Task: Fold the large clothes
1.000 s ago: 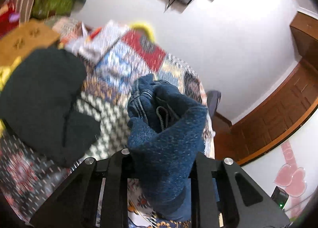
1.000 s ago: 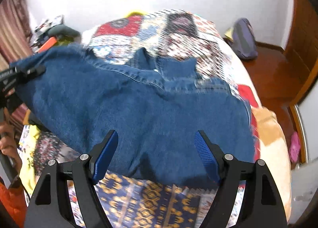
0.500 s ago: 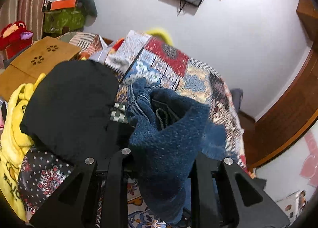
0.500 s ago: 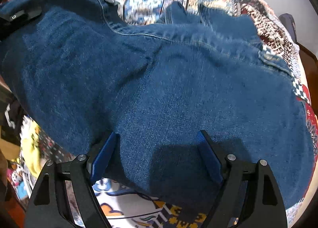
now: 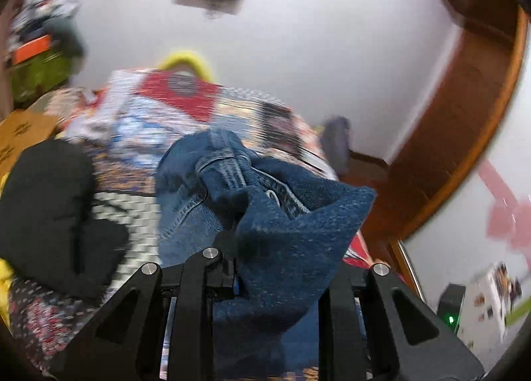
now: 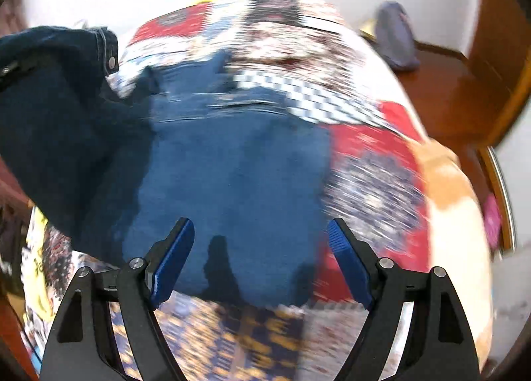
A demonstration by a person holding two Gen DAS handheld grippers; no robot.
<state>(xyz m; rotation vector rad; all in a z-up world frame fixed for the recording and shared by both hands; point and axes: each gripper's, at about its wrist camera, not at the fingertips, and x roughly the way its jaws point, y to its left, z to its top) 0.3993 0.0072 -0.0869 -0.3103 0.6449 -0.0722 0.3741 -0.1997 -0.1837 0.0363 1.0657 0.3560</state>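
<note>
Left gripper [image 5: 275,268] clenched on a bunched edge of the denim jeans [image 6: 232,161], fabric spilling out between its jaws. Right gripper [image 6: 262,248] spread wide, nothing gripped; jeans lie on the patchwork bedspread [image 6: 375,181] just ahead of its fingertips.

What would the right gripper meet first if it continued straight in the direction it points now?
Most likely the blue jeans spread on the patchwork bedspread. The open right gripper has nothing between its fingers; depth is unclear.
</note>
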